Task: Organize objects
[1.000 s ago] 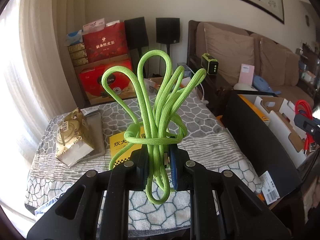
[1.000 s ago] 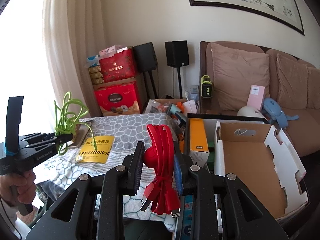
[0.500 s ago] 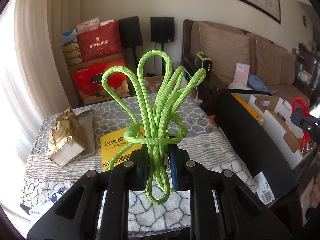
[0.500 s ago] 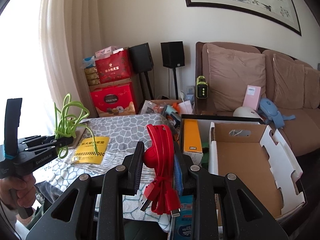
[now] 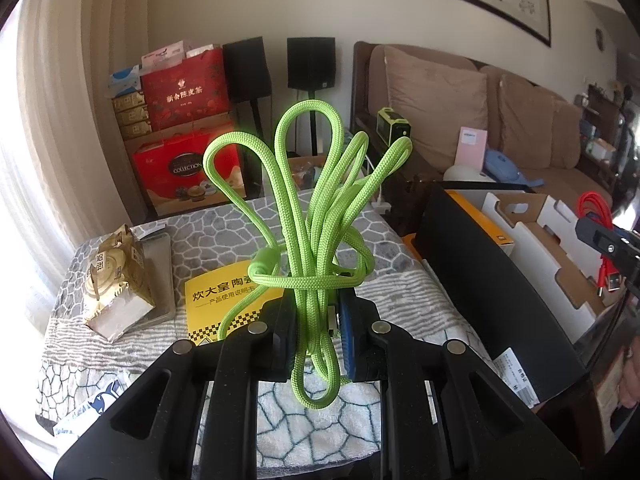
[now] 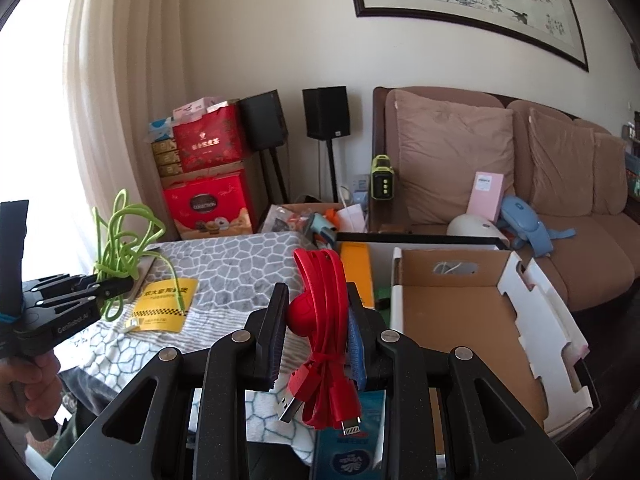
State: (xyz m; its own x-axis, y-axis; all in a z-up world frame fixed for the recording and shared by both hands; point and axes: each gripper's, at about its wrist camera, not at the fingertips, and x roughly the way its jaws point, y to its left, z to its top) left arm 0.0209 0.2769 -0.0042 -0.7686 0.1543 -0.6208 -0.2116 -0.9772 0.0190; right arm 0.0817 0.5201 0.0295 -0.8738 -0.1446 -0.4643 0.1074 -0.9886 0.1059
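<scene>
Green cord bundle [image 5: 316, 216] clamped between the left gripper [image 5: 316, 332] jaws, loops fanning upward, one loop hanging below the jaws, a loose end trailing down left; held in the air above the near part of the table [image 5: 224, 232] with its grey stone-pattern cloth. Red USB cable bundle [image 6: 324, 320] clamped in the right gripper [image 6: 318, 336] jaws, loops up, plugs dangling below; held over the table's right edge, just left of the open cardboard box [image 6: 460, 320]. Both grippers tilt downward toward the far side. In the right wrist view a hand [image 6: 28, 384] wraps the left gripper's handle at far left. On the table: yellow booklet [image 5: 216, 300] under the green cord, gold snack packet [image 5: 116, 276] to its left. Sofa [image 6: 560, 200] far right.
</scene>
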